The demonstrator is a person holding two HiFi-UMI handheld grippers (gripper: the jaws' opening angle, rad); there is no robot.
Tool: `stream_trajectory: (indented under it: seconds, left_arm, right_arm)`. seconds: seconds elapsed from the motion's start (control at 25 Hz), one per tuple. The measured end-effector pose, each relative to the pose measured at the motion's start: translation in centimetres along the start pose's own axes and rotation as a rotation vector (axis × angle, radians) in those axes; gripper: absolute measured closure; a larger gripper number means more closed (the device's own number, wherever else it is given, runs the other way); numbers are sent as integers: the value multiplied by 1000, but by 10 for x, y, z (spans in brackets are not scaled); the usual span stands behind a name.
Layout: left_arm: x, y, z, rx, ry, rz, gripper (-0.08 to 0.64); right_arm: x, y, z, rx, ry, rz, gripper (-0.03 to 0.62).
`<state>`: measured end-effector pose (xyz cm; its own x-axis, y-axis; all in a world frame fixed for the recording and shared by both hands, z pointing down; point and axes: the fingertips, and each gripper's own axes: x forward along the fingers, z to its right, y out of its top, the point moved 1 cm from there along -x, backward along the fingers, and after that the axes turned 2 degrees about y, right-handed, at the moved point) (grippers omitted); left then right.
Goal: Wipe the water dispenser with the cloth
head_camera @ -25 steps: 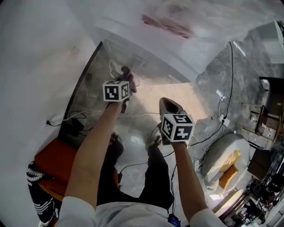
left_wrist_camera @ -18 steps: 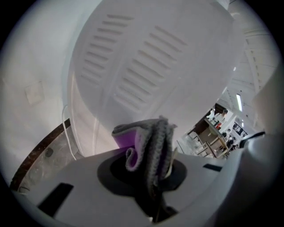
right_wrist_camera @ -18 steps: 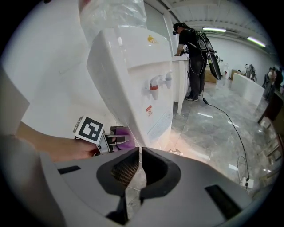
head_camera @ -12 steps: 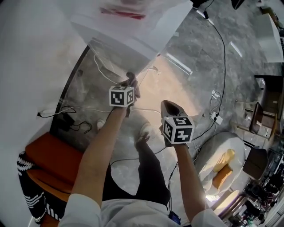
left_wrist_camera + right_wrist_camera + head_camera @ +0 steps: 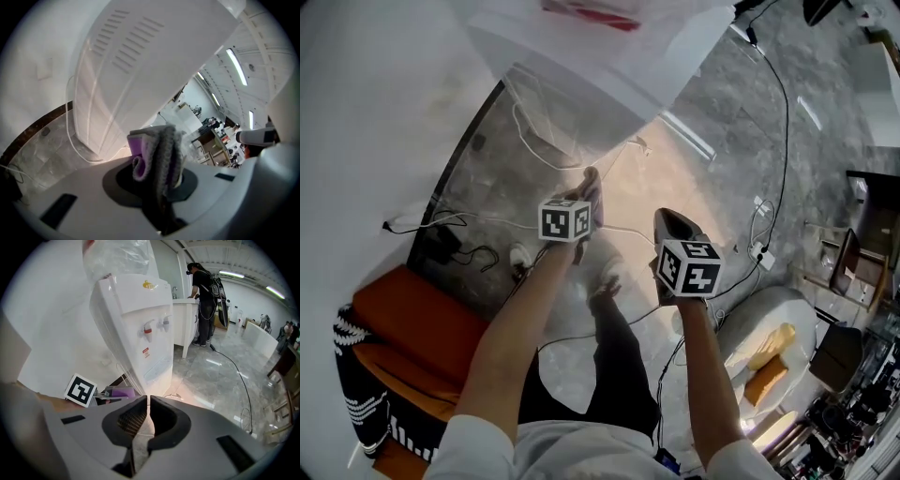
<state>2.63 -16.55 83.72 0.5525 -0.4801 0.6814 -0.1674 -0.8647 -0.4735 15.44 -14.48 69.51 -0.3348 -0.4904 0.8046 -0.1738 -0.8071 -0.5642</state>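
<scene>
**Cloth clamped in the left gripper beside the dispenser**

The left gripper (image 5: 157, 157) has its jaws pressed onto a folded cloth, grey ribbed knit on one side and smooth purple on the other (image 5: 159, 150). The cloth stands up from the jaws in a thick, rolled bundle. Behind it rises the white plastic water dispenser (image 5: 154, 56), a tall box whose smooth panel carries two rows of slanted vent slots. In the head view the cloth sits near the dispenser's lower corner, and no contact between them shows.

The right gripper (image 5: 148, 400) has its jaws drawn together to a thin slit, with nothing between them; one inner pad shows a fine cross-hatched texture. It faces the dispenser's front, which bears a red tap (image 5: 147, 329) and a paler one beside it, with a crinkled clear plastic bottle (image 5: 117, 256) on top.

The glossy grey marbled floor (image 5: 741, 159) carries loose white cables. An orange padded seat (image 5: 403, 337) lies at the left.
</scene>
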Motion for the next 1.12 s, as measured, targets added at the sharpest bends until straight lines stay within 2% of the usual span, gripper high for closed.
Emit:
stream_trajectory:
  seconds: [0.12,0.32,0.4,0.44,0.6,0.84,1.12]
  left_arm:
    - [-18,1,-47,-81,55,29,495]
    - [-46,21,-141,-211,160,174,495]
    - [-49,22,-178,-266,198,204,495]
    - [-47,22,-194,-269,213,206,495]
    - [-21,19,-241,-201,231,162,495]
    - [44,36,-291,-208,190,163,495]
    - [97,68,-334,-177,214,209,495]
  right_arm:
    - [22,5,-19,-3,27,-16,581]
    - [70,16,-62,-73,97,-14,581]
    - [93,16,-77,-87,115,-17,580]
    - [106,16,-84,-84,125,-17,581]
    - [162,20,-107,-68,165,-12,581]
    - [241,25,-118,-68,165,12,581]
    - [300,-13,-119,-123,165,-31,581]
